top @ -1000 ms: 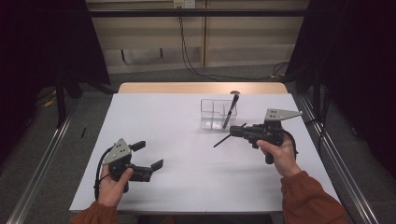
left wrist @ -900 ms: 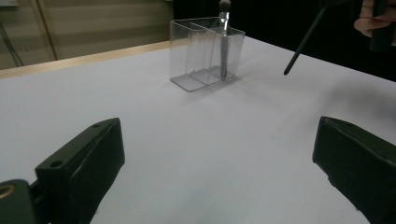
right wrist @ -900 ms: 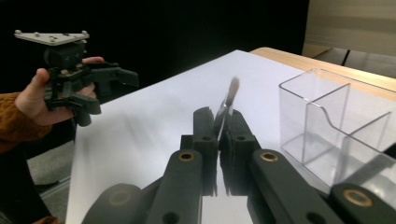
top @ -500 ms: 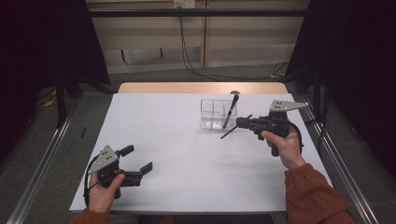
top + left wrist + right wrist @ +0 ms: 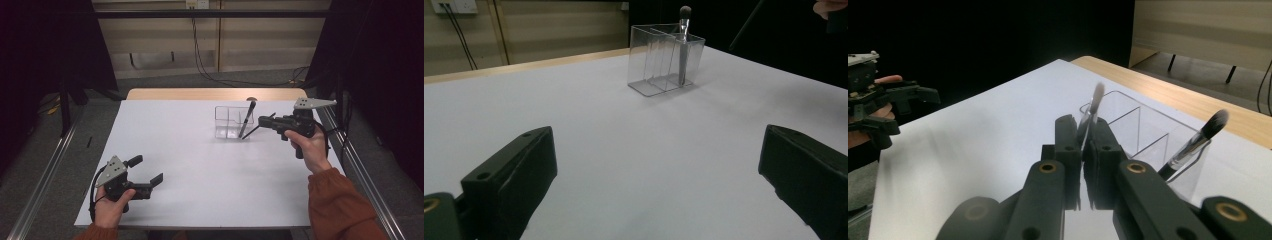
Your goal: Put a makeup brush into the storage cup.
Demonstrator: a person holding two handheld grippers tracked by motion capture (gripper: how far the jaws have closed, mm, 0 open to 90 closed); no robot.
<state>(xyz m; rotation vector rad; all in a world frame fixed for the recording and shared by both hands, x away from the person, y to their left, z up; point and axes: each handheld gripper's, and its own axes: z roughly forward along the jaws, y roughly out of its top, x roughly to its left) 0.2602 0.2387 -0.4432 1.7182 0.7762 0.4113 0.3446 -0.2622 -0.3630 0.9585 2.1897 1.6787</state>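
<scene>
— White table (image 5: 200, 150), pale wood edge at the far side. Clear organizer (image 5: 227, 122), no tint.

— Black grippers: left gripper (image 5: 150, 172), right gripper (image 5: 265, 120), each with a grey plate. Dark-handled brush (image 5: 247, 119), silver ferrule.

— Pale bristle tip on the clamped brush (image 5: 1095, 100). Rust-orange sleeve (image 5: 340, 205).

The white table (image 5: 200, 150) was evenly lit against dark surroundings, with soft shadows. In the right gripper view the clamped brush (image 5: 1094, 107) looked blurred.
</scene>
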